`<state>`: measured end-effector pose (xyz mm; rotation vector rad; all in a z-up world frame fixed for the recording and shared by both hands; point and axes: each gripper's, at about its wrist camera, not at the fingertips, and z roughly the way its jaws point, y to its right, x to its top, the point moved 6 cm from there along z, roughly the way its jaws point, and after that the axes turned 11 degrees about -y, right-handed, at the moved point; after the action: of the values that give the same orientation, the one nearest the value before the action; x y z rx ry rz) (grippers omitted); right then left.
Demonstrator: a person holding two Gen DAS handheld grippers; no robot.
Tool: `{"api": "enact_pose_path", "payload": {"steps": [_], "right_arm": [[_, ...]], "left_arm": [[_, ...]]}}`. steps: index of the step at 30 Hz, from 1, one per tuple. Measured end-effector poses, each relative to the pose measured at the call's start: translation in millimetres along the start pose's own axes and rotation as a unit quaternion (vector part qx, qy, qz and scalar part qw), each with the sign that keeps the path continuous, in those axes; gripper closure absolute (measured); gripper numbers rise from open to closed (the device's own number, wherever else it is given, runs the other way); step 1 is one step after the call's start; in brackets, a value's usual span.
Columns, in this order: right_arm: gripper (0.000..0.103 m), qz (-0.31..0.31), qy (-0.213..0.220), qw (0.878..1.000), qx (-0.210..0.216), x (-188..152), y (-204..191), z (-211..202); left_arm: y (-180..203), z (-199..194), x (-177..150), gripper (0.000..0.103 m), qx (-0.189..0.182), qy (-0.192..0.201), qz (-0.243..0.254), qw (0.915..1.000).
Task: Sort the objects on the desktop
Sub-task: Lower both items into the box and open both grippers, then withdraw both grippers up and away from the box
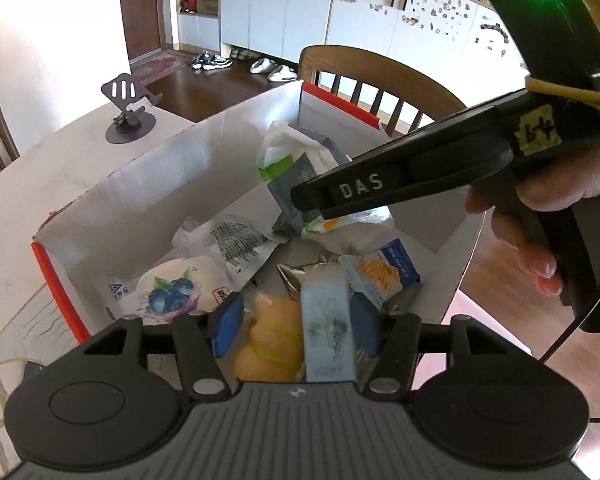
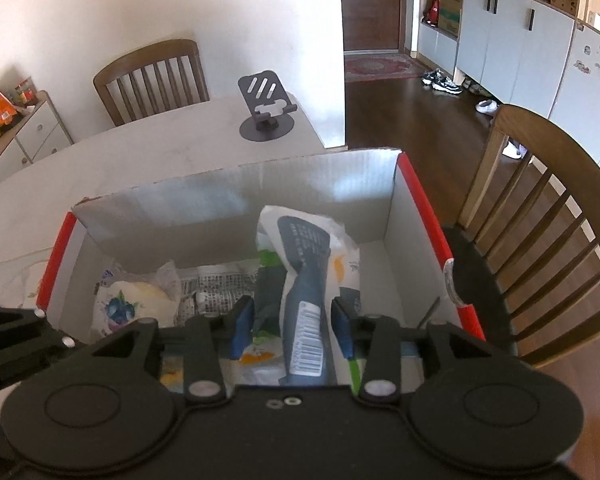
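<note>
A white cardboard box with red edges [image 1: 228,152] [image 2: 236,188] stands on the table and holds several snack packets. My left gripper [image 1: 296,326] is over the box's near side, its blue pads wide apart around a yellow packet [image 1: 274,336] and a pale blue packet [image 1: 328,332]; whether it grips them is unclear. My right gripper [image 2: 292,322] is over the box with a grey-blue and white packet [image 2: 304,280] between its pads. In the left wrist view the right gripper [image 1: 312,200] reaches in from the right, its tips at that packet [image 1: 296,160]. A blueberry packet [image 1: 172,292] [image 2: 124,308] lies at the box's left.
A grey phone stand [image 1: 130,120] [image 2: 266,114] stands on the white table [image 2: 140,148] behind the box. Wooden chairs [image 1: 364,80] [image 2: 548,216] stand close on the far and right sides. A second chair [image 2: 152,80] is at the table's far end.
</note>
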<state>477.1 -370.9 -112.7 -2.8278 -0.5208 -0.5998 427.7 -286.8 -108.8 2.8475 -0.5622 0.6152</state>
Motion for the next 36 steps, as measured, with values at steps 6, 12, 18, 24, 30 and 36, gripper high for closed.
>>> {"api": "enact_pose_path", "payload": {"steps": [6,12,18,24,30,36], "right_arm": [[0.053,-0.001,0.006,1.000,0.004,-0.2,0.1,-10.0],[0.047,0.000,0.015,1.000,0.012,-3.7,-3.4,-22.3],[0.045,-0.002,0.021,0.999,0.024,-13.2,-9.8,-37.3],[0.044,-0.001,0.033,0.999,0.038,-23.7,-17.6,-56.0],[0.039,0.004,0.046,0.998,0.051,-34.5,-25.9,-74.7],[0.037,0.004,0.056,0.997,0.054,-45.3,-31.6,-88.5]], "left_arm": [[-2.1,-10.5,-1.4,0.046,-0.003,0.009,-0.006,0.9999],[-5.9,-25.3,-4.0,0.045,-0.004,0.019,-0.019,0.9996],[-12.3,-36.8,-11.1,0.045,-0.002,0.028,-0.030,0.9992],[-17.4,-50.7,-17.2,0.037,0.004,0.039,-0.040,0.9984],[-17.1,-63.9,-24.2,0.036,0.002,0.050,-0.041,0.9979],[-20.0,-75.9,-32.3,0.036,0.011,0.064,-0.049,0.9967]]}}
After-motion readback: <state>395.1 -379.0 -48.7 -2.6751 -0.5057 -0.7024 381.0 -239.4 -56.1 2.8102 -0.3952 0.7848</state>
